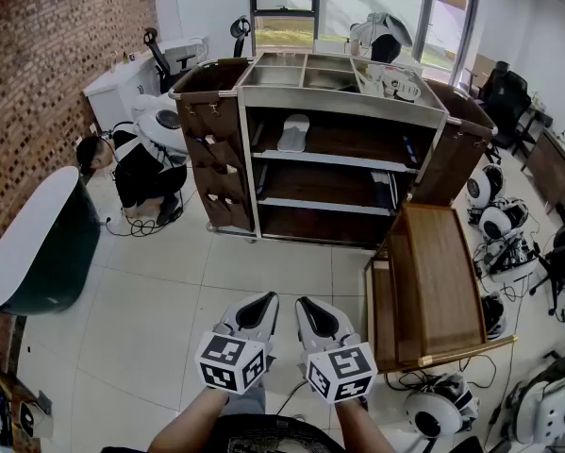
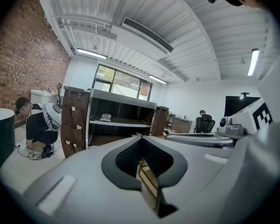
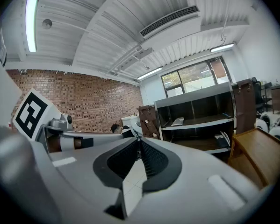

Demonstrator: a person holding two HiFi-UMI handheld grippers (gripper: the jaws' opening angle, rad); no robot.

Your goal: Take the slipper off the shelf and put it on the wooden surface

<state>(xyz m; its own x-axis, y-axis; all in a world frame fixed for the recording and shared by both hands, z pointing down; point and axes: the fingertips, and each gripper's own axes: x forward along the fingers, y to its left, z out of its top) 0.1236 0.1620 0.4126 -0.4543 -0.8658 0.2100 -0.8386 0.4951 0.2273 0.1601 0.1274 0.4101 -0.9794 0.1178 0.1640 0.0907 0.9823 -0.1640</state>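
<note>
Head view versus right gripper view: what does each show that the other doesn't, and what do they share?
Only the head view: the bins on top of the cart, and the dark round table at left.

Only the right gripper view: the ceiling with its lamp and vent, and the right tool up close, jaws shut on nothing.

Both: the slipper on the cart's upper shelf, the wooden surface to the right, the brick wall and a crouching person.
</note>
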